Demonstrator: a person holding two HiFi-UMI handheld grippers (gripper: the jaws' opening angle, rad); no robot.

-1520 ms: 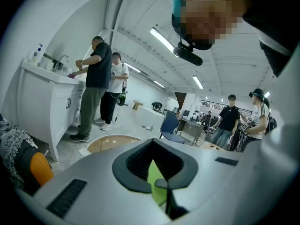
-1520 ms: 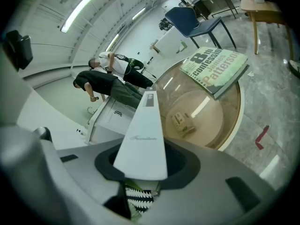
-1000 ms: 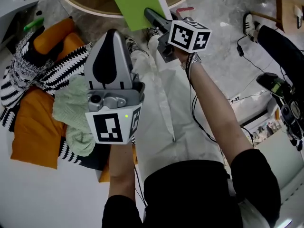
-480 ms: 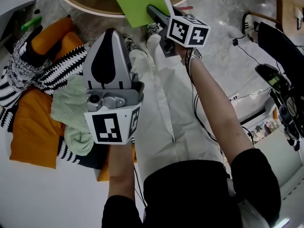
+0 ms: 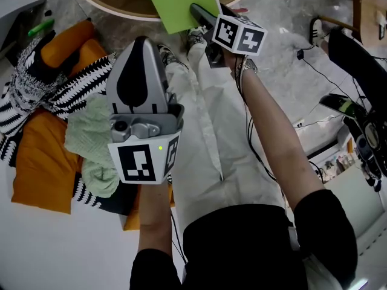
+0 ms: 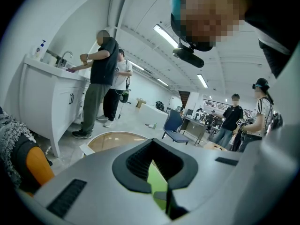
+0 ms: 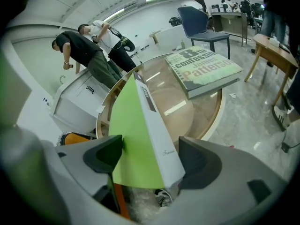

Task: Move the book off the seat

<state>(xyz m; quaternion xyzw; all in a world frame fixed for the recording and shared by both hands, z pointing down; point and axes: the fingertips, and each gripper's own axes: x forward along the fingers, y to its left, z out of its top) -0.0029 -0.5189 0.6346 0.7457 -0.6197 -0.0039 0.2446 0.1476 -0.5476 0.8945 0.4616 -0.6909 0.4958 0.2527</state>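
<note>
bright, even light from ceiling strips [image 6: 164, 32]; fisheye bulge, dark rounded corners.

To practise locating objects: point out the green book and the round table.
green book [image 7: 131, 139]: right gripper view, on its green cover.
round table [image 7: 213, 121]: right gripper view, on its pale rim.

Floor [image 5: 284, 47]: grey mottled stone finish, glossy. A round table [image 7: 187, 111] with a wood-toned top and a pale rim stands on it. A white sink cabinet [image 6: 47, 97] with a tap runs along the wall. A blue chair [image 6: 174, 125] stands farther back, and a small wooden table [image 7: 276, 55] to one side. The curved white ceiling [image 6: 140, 13] carries lit strip lights [image 6: 165, 35].
</note>
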